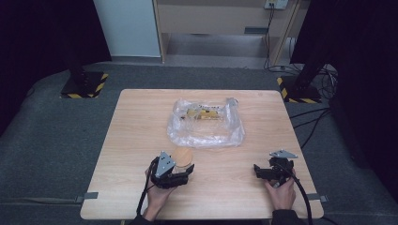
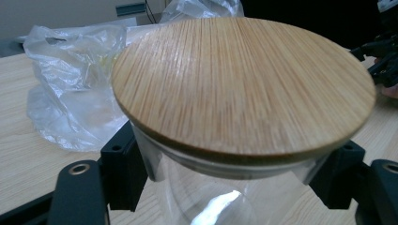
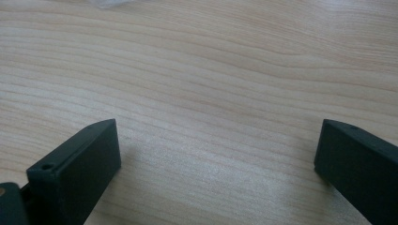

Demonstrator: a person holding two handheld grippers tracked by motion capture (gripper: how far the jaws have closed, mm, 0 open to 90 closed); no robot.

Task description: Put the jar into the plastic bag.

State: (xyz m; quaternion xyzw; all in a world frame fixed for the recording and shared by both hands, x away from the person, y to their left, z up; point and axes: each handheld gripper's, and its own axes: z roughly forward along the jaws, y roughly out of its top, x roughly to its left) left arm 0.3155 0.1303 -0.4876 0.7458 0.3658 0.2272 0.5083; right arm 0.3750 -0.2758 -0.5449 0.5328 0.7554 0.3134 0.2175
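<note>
A glass jar [image 1: 183, 158] with a round bamboo lid [image 2: 241, 79] stands near the table's front, left of the middle. My left gripper [image 1: 185, 169] is shut on the jar's glass body just under the lid, and in the left gripper view [image 2: 230, 168] one black jaw presses each side. My right gripper [image 1: 261, 171] rests at the front right, held by a hand, well apart from the jar. In the right gripper view [image 3: 216, 150] its jaws stand wide open over bare wood with nothing between them.
A crumpled clear plastic bag [image 1: 206, 124] lies beyond the jar at the table's middle, with yellowish items [image 1: 202, 112] inside. The wooden table [image 1: 136, 136] sits on grey floor. Cables run along the floor at the right.
</note>
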